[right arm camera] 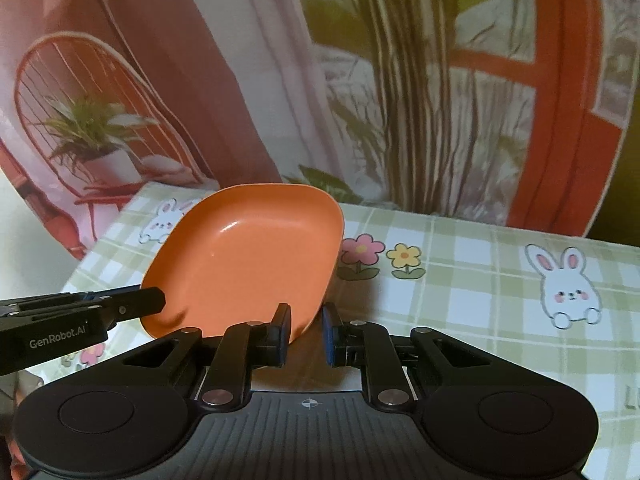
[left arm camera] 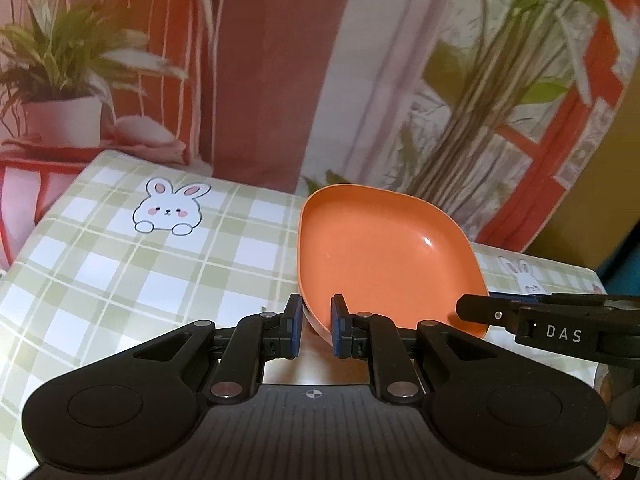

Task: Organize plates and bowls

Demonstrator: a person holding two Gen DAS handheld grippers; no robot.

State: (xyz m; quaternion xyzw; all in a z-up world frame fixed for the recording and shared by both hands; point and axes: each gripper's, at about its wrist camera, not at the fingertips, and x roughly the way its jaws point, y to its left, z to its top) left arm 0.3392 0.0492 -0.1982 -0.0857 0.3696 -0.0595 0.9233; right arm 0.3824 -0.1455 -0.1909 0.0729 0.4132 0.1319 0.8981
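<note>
An orange rounded-square plate [left arm camera: 384,256] is held tilted above the checked tablecloth; it also shows in the right wrist view [right arm camera: 248,264]. My left gripper [left arm camera: 316,326] has its blue pads on either side of the plate's near left corner, shut on its rim. My right gripper [right arm camera: 305,332] is shut on the plate's other near corner. The right gripper's black finger [left arm camera: 492,312] reaches the plate's right edge in the left wrist view. The left gripper's finger [right arm camera: 132,306] touches its left edge in the right wrist view.
The table [left arm camera: 120,280] wears a green-and-white checked cloth with bunny [right arm camera: 568,288] and flower prints. A printed backdrop [left arm camera: 280,80] with plants, a chair and a red window frame stands right behind the table's far edge.
</note>
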